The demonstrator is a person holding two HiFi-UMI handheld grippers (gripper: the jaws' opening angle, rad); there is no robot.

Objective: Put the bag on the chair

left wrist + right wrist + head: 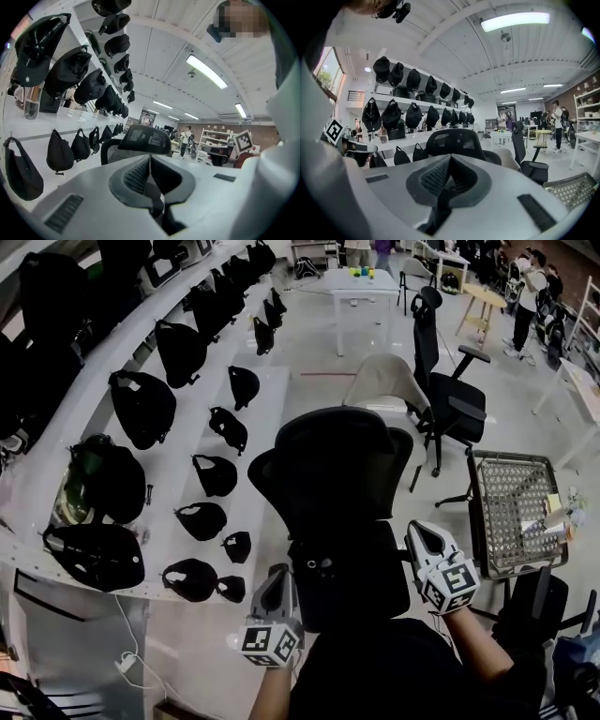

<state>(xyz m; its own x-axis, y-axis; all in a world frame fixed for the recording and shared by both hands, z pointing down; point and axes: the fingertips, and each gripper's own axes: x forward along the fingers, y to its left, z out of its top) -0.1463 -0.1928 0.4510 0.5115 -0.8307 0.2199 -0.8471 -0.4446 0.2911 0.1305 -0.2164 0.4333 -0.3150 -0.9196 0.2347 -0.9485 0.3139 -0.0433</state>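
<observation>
Both hands up, nothing in either. My left gripper [278, 576] sits at 7 o'clock in the head view with its jaws pressed together. The left gripper view [150, 159] shows the two pads meeting with nothing between them. My right gripper [423, 533] is at 5 o'clock, also fully closed and empty. The right gripper view [450, 158] shows the same pad-to-pad contact.

The black mesh office chair [336, 474] stands dead ahead at 12 o'clock, its back and headrest facing me. It lies between the two grippers, and neither one touches it. It shows past the jaws in both gripper views [145, 139] [455, 143].

No bag is on the chair or in a grip. The black fabric bags [142, 407] all hang in rows on the white shelves [192, 404], from 8 to 11 o'clock and well apart from both grippers. They also show on the left in the gripper views [59, 153] [391, 115]. I cannot tell which one is the task's bag.

A second black office chair [442, 381] stands at 1 o'clock, with a beige padded seat [384, 381] just beside it. A white table [361, 282] is farther back at 12. A metal mesh basket [511, 512] is at 3 o'clock, near the right gripper but not touching it.
</observation>
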